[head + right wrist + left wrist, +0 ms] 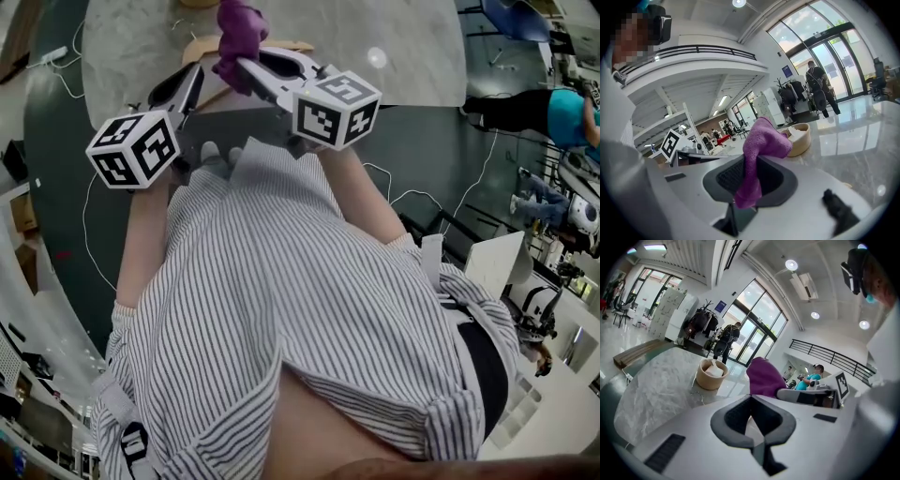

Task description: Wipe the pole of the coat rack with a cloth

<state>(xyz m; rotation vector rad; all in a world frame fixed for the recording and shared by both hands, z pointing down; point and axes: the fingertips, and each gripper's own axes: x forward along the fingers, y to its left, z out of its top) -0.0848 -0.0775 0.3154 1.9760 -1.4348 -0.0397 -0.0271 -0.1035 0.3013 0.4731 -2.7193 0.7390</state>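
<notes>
Right gripper view: right claw (751,180) pinches the purple cloth (764,138); left claw (752,420) is closed, empty. Best to grip firmly and press a broad fold flat against the pole.

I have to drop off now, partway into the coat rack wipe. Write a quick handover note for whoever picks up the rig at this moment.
Grippers: the left tongs are shut with nothing in them. The right tongs are shut on the purple cloth, which bunches out past the tips.
Things: both are held up near the marble table, where a tan bowl sits. The only coat rack in view stands far off by the glass doors; no pole is near either gripper.
Done: the cloth is gripped.
Left: probably carry the cloth to the pole and wipe it; no contact shows yet.
</notes>
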